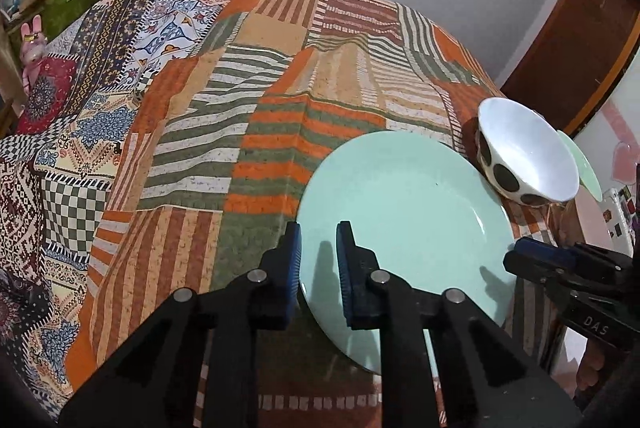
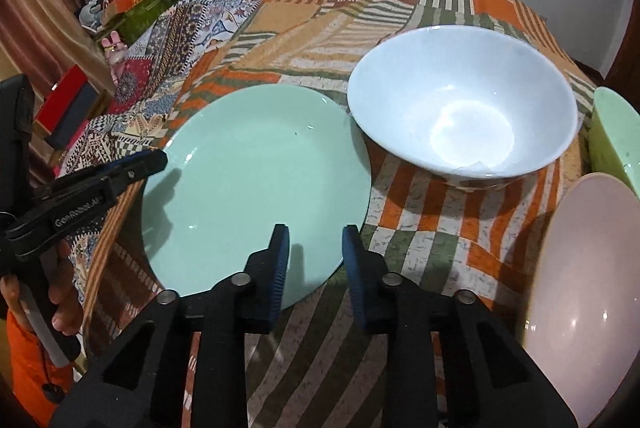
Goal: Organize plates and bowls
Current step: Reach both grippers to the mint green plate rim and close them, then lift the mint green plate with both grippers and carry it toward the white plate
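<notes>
Pink dish [image 2: 584, 292] and pale green dish [image 2: 614, 136], cut off at frame edge.

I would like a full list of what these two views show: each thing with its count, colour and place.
plate: one, mint green, on the tablecloth, left of the bowl
spotted bowl: one, white inside, dark spots outside, right of the plate
pink dish: one, pale pink, near right edge
green dish: one, light green, beyond the pink dish
tablecloth: one, orange and green patchwork, under the dishes
rabbit toy: one, pink, far left
left gripper: one, black with blue pads, astride the plate's left rim; grip unclear
right gripper: one, same colours, astride the plate's right rim; grip unclear
hand: one, holding the left gripper
</notes>
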A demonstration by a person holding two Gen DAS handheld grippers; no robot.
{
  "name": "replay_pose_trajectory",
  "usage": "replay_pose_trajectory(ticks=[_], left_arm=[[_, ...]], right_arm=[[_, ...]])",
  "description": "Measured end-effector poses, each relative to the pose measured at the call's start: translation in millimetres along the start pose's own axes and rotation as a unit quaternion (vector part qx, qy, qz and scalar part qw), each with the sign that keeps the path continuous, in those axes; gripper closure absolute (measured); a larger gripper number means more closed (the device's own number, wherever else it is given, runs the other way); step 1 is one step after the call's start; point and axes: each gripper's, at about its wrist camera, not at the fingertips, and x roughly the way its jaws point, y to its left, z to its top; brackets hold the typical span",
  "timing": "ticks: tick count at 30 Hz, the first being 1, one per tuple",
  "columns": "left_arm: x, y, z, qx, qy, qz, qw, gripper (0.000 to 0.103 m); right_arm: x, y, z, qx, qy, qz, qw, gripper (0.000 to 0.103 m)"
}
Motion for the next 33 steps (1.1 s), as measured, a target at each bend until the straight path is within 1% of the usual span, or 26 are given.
replay_pose_trajectory(ticks=[2, 5, 7, 9, 12, 16, 17, 20, 23, 26, 28, 33], left_arm=[[4, 5, 2, -0.006, 0.005, 0.011, 0.9999, 0.086], [11, 13, 2, -0.018, 0.014, -0.001, 0.9997, 0.086], [12, 15, 1, -0.019, 0.015, -0.007, 0.9997, 0.086], [14, 15, 1, -0.017, 0.015, -0.008, 0.9997, 0.086], [18, 14, 3, -0.018, 0.019, -0.012, 0.9996, 0.086], [23, 13, 5, -0.014, 0.026, -0.02, 0.9994, 0.086], [25, 12, 5, -0.01, 0.029, -0.023, 0.9992, 0.086], [27, 10, 5, 0.0, 0.038, -0.029, 0.9988, 0.086], [25, 5, 2, 0.014, 0.043, -0.02, 0.9988, 0.085], [22, 6, -1, 0.008, 0.054, -0.031, 0.9981, 0.086], [19, 4, -5, 0.008, 0.057, -0.031, 0.9978, 0.086], [4, -3, -19, 0.005, 0.056, -0.036, 0.9978, 0.085]], right_arm=[[1, 0, 2, 0.004, 0.001, 0.001, 1.0, 0.08], [1, -4, 4, 0.012, 0.002, 0.003, 1.0, 0.08], [1, -7, 3, 0.016, 0.001, -0.004, 1.0, 0.08], [5, -12, 4, 0.023, 0.01, -0.003, 1.0, 0.08], [12, -18, 4, 0.039, 0.023, 0.014, 0.999, 0.08], [17, -16, 8, 0.037, 0.029, 0.014, 0.999, 0.08], [19, -16, 9, 0.039, 0.032, 0.018, 0.999, 0.078], [24, -16, 10, 0.046, 0.041, 0.026, 0.998, 0.078], [21, -13, 8, 0.036, 0.042, 0.018, 0.998, 0.078], [17, -12, 5, 0.026, 0.041, 0.009, 0.999, 0.079], [12, -13, 3, 0.028, 0.039, 0.011, 0.999, 0.079], [2, -13, 1, 0.025, 0.027, 0.008, 0.999, 0.08]])
